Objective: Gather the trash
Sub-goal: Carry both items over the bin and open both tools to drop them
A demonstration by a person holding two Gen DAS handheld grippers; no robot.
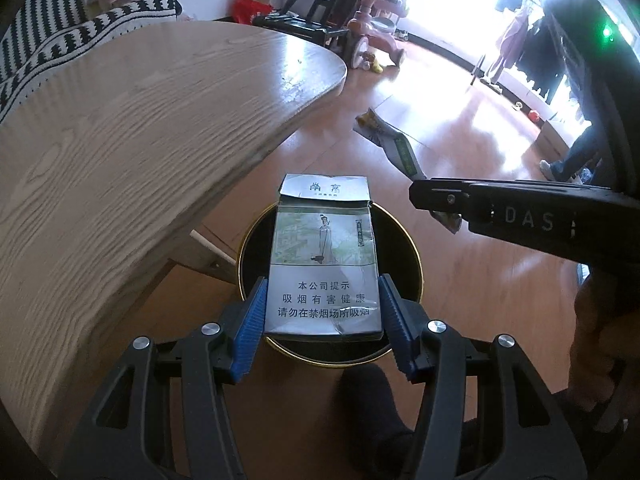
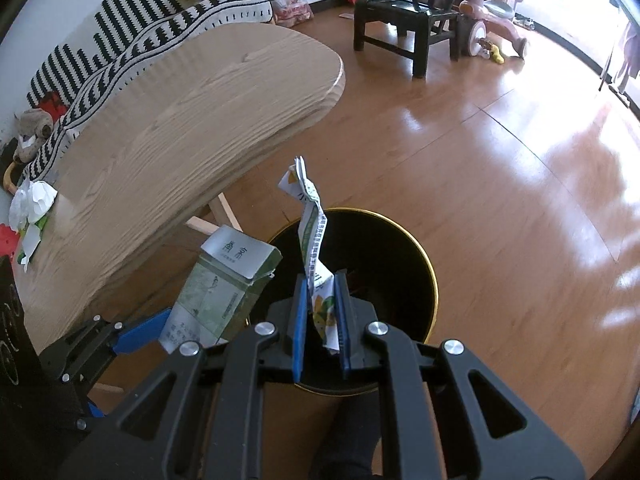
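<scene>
Tilting down over bin [image 1: 404, 248], both tongs loaded

The cigarette pack [image 1: 323, 264] is silver-grey with a pale green painted scene and black lettering, held between blue pads [image 1: 252, 326] on black grippers. The wrapper [image 2: 316, 256] is white with green and orange print, and the bin [image 2: 416, 264] is black with a gold rim. At ten o'clock of the light woodgrain table [image 2: 180, 128], the sofa cover [image 2: 132, 12] is black-and-white striped.
</scene>
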